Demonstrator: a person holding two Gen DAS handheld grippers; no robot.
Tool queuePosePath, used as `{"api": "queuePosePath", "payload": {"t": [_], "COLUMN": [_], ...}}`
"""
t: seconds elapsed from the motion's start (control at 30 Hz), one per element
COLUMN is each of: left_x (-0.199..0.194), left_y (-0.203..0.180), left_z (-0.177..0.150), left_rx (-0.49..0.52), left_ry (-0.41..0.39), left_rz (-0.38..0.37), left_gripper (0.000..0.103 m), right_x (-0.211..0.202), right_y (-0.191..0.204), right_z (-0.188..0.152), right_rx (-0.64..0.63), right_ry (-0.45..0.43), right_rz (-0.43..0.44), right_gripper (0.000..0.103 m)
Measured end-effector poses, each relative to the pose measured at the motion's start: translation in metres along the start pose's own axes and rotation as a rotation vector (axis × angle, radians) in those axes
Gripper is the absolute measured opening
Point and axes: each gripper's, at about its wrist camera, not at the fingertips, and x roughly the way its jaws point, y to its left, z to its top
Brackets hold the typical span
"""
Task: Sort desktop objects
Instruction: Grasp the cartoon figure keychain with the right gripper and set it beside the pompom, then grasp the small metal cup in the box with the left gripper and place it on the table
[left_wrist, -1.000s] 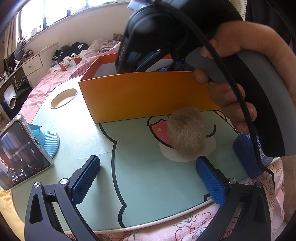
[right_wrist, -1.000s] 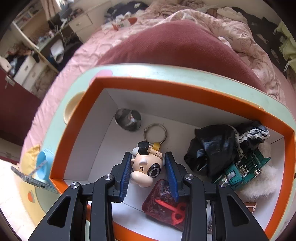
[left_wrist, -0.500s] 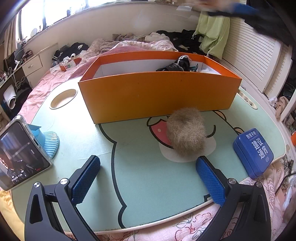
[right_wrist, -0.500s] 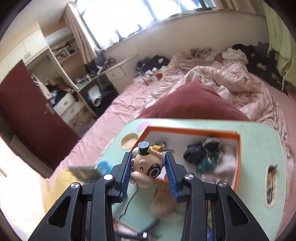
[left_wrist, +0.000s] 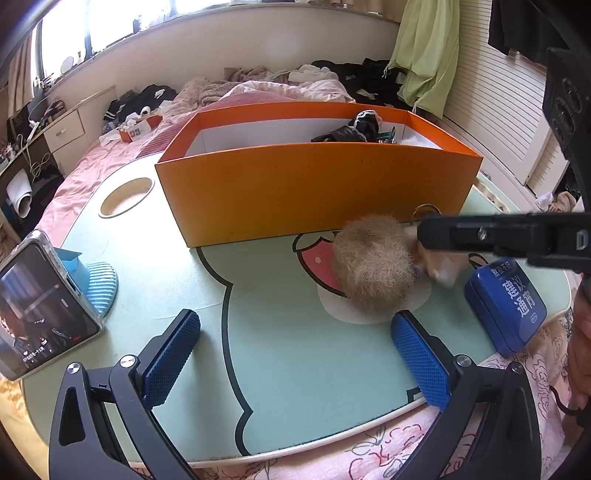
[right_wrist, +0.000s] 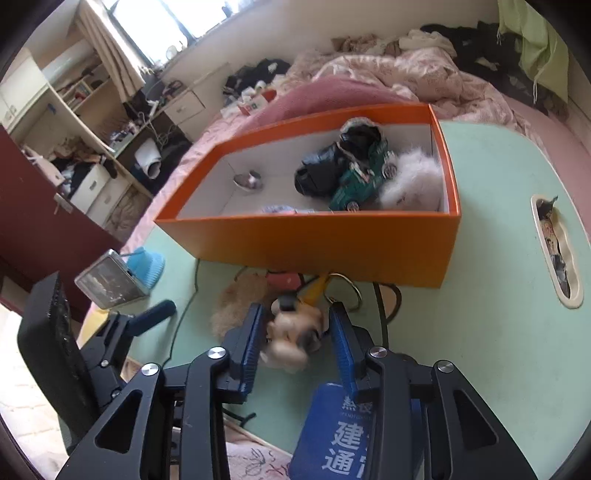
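My right gripper (right_wrist: 297, 334) is shut on a cartoon-head keychain figure (right_wrist: 293, 338), blurred by motion, its key ring (right_wrist: 345, 291) trailing toward the orange box (right_wrist: 310, 243). It holds the figure just above the green table (right_wrist: 491, 280), between a tan fur pom-pom (right_wrist: 236, 302) and a blue tin (right_wrist: 340, 435). In the left wrist view the right gripper (left_wrist: 436, 254) comes in from the right beside the pom-pom (left_wrist: 373, 266). My left gripper (left_wrist: 295, 354) is open and empty near the table's front edge.
The orange box (left_wrist: 314, 184) holds a black pouch (right_wrist: 332, 162), a green toy car (right_wrist: 364, 181), white fluff (right_wrist: 413, 181) and a small metal dish (right_wrist: 249, 181). A phone on a blue stand (left_wrist: 40, 306) sits at left. The blue tin (left_wrist: 506, 299) lies at right.
My right gripper lifted the keychain figure out of the orange box, swung up and over, and has come down to the table in front of the box. The left gripper has not moved.
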Motion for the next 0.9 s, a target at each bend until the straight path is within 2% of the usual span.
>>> {"api": "queuePosePath", "payload": {"t": [0.03,0.1,0.2,0.3,0.37,0.43,0.5,0.53,0.6,0.67,0.7,0.77,0.83,0.9], "left_x": [0.000,0.000,-0.001,0.000,-0.007,-0.022,-0.039,-0.044,-0.044,-0.026,-0.007,0.017,0.046,0.063], "left_y": [0.000,0.000,-0.001,-0.001,0.001,0.003,0.003,0.006,0.014,0.027,0.032,0.030,0.032,0.036], "left_z": [0.000,0.000,0.000,0.006,0.013,0.029,0.055,0.070,0.098,0.130,0.148,0.159,0.163,0.162], "left_rx": [0.000,0.000,0.002,0.005,0.002,0.006,0.051,0.053,0.023,-0.036,-0.068,-0.060,-0.067,-0.100], "left_ry": [0.000,0.001,0.003,0.017,0.010,-0.026,-0.082,-0.102,-0.085,-0.004,0.064,0.130,0.197,0.236], "left_rz": [0.000,0.000,-0.004,-0.035,-0.074,-0.084,-0.049,-0.039,-0.051,-0.110,-0.121,-0.086,-0.018,-0.013], "left_gripper": [0.103,0.103,0.103,0.102,0.095,0.091,0.090,0.084,0.064,0.016,0.010,0.009,0.009,0.009], "right_x": [-0.006,-0.018,-0.041,-0.051,-0.053,-0.054,-0.055,-0.055,-0.056,-0.056,-0.056,-0.055,-0.055,-0.056], "right_y": [0.001,0.000,-0.001,-0.004,-0.007,-0.008,-0.007,-0.008,-0.008,-0.010,-0.011,-0.013,-0.016,-0.019], "right_z": [0.001,0.003,-0.001,-0.003,-0.006,-0.008,-0.010,-0.011,-0.012,-0.013,-0.013,-0.013,-0.013,-0.014], "right_rx": [0.001,0.002,-0.009,0.007,0.017,0.020,0.022,0.023,0.028,0.034,0.039,0.050,0.059,0.067], "right_ry": [-0.031,-0.098,-0.188,-0.204,-0.199,-0.203,-0.207,-0.209,-0.215,-0.216,-0.216,-0.213,-0.211,-0.212], "right_rz": [0.011,0.022,0.021,0.035,0.043,0.048,0.061,0.066,0.076,0.083,0.086,0.093,0.098,0.101], "right_gripper": [0.054,0.067,0.069,0.070,0.070,0.070,0.070,0.070,0.070,0.070,0.070,0.070,0.070,0.070]}}
